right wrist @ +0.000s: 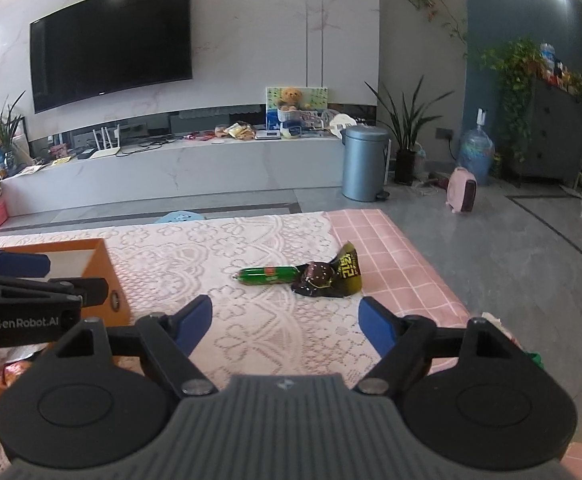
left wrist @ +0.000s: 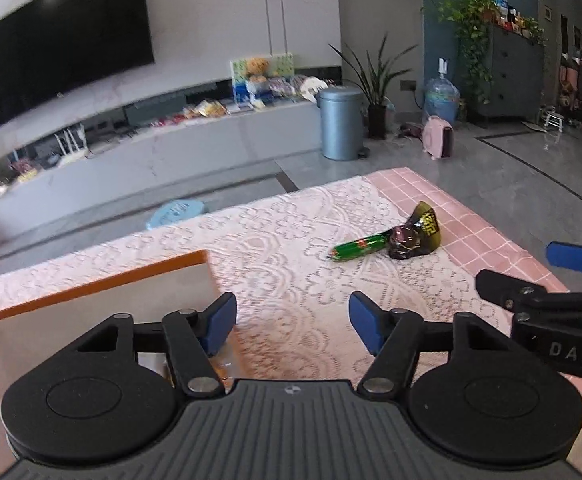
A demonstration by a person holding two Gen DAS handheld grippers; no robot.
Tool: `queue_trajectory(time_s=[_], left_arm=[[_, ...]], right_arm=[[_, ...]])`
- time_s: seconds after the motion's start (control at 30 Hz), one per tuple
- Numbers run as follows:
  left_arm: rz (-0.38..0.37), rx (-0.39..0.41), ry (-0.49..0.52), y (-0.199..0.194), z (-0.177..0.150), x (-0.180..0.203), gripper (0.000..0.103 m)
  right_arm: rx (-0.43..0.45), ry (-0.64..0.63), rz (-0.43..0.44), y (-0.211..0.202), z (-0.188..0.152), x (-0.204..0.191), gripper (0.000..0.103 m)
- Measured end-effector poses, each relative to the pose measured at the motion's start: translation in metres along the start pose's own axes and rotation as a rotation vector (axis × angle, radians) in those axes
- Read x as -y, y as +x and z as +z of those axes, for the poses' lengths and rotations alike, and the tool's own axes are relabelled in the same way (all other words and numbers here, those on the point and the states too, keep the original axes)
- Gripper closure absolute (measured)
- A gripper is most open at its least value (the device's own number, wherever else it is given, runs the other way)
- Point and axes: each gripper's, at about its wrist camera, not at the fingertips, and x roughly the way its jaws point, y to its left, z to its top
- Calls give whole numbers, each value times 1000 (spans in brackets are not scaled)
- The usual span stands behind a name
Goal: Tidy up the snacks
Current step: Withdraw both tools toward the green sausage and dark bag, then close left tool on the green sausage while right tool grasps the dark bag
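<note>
Lace-covered surface [right wrist: 251,320] carries your remaining snacks: green sausage [right wrist: 269,275] and dark packet [right wrist: 327,278] at twelve o'clock. Both tools, right tool [right wrist: 285,322] and left tool [left wrist: 293,318], stand wide, empty. Next, judge a pickup, then the orange box [right wrist: 103,264] at nine o'clock.

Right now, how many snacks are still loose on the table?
2: a green sausage and a dark packet touching its right end, both on the lace cloth. More may be hidden off the table's near right edge.

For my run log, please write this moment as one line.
left gripper: open, empty | right gripper: open, empty | green sausage stick, dark snack wrapper: touching, on table | orange box: left
</note>
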Motion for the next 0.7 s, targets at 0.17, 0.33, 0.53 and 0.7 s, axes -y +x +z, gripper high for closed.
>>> queue_trajectory(time_s=[0.17,0.33,0.53,0.7], left_arm=[[-82,-9,-24,20,17,-6,32],[-132,-37,-22,43,33,-11,32],[-144,-72,76,76,51,-4,32],[-159,-120,257,108,59,20,38]], right_arm=[[-31,29,-5,30,7,16,24],[-66,89,-5,68,18,32,24],[-103,104,-17,122,23,43,25],[-147,167,-7,165,27,59,29]])
